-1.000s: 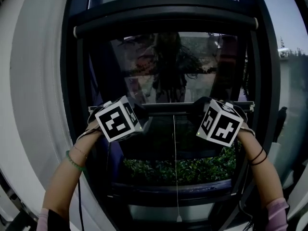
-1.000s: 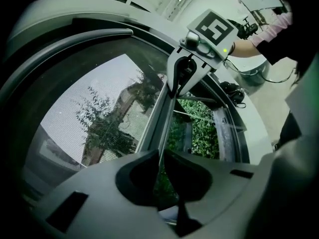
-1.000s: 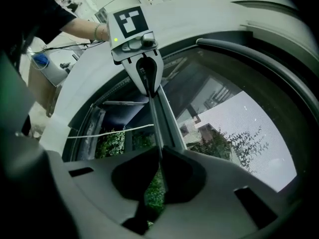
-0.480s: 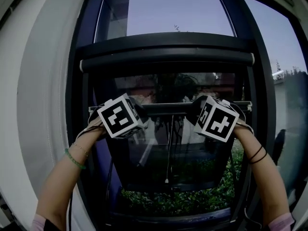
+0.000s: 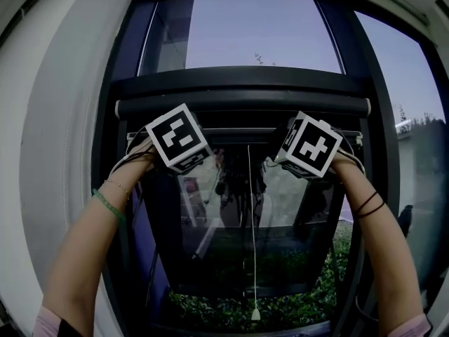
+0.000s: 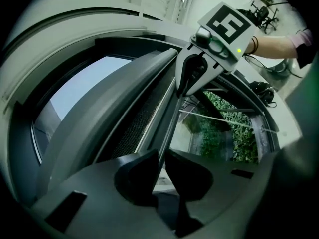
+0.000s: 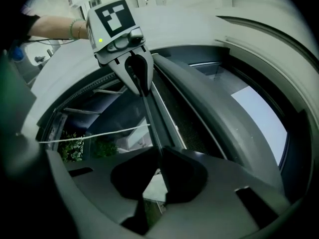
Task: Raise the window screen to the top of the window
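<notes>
The window screen's dark bottom bar (image 5: 245, 133) lies level just under the roller housing (image 5: 242, 104) near the top of the window. My left gripper (image 5: 203, 153) is shut on the bar's left part and my right gripper (image 5: 280, 153) on its right part. In the left gripper view, the jaws of the left gripper (image 6: 160, 171) pinch the thin bar (image 6: 167, 123), with the right gripper (image 6: 192, 81) further along it. A short strip of mesh (image 6: 144, 113) shows beside the bar. The right gripper view mirrors this: the right gripper (image 7: 158, 168) clamps the bar (image 7: 152, 118).
A white pull cord (image 5: 251, 244) hangs from the bar's middle down to a small knob (image 5: 256, 314). Dark window frame posts (image 5: 116, 209) stand on both sides, a white wall (image 5: 49, 153) at left. A green hedge (image 5: 280, 311) lies outside below, sky above.
Both grippers have carried the bar upward, from mid-window to just below the roller housing. The screen mesh has shortened and the cord now hangs lower against the open pane.
</notes>
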`<state>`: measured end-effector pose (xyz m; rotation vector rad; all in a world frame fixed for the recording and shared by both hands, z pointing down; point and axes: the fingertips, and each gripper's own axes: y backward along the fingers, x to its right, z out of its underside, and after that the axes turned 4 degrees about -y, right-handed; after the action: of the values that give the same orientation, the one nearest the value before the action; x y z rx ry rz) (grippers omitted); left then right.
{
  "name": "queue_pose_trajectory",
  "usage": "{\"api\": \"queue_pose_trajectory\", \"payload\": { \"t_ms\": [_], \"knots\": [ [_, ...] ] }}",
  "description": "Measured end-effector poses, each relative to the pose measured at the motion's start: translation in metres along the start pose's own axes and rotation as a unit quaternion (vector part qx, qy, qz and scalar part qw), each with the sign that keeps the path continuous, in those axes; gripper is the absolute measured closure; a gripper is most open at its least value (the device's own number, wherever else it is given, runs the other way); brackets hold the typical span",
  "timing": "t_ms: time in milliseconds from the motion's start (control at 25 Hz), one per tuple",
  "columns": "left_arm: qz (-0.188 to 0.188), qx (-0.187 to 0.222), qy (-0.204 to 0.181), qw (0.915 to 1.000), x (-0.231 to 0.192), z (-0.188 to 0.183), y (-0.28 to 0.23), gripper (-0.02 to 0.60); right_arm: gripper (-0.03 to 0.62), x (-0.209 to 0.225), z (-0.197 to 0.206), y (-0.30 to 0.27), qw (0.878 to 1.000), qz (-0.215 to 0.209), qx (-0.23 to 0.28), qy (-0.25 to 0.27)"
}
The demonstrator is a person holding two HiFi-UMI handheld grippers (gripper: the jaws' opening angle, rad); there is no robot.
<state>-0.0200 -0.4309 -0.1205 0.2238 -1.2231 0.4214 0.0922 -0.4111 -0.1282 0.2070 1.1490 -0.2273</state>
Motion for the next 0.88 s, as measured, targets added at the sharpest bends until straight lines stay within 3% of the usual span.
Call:
{"api": "queue_pose_trajectory", "payload": {
  "t_ms": [280,480,640,760,880],
  "knots": [
    [-0.040,-0.001,0.003,0.9992,-0.040,-0.013,0.004,0.531,0.553,0.039,-0.017,0.001,0.999,0.030,0.013,-0.003],
    [-0.047,0.003,-0.004,0.9989,-0.046,-0.015,0.006,0.529,0.551,0.044,-0.021,0.001,0.999,0.030,0.022,-0.003],
    [-0.064,0.048,0.027,0.9964,-0.046,-0.018,0.013,0.529,0.513,0.038,-0.023,0.005,0.998,0.052,0.043,-0.019],
    [-0.097,0.098,0.045,0.9894,-0.048,-0.021,0.024,0.528,0.497,0.033,-0.023,0.011,0.996,0.067,0.053,-0.011],
    [-0.076,0.118,0.035,0.9895,-0.025,-0.019,0.031,0.555,0.499,0.019,-0.020,0.020,0.996,0.068,0.065,-0.002]
  ]
}}
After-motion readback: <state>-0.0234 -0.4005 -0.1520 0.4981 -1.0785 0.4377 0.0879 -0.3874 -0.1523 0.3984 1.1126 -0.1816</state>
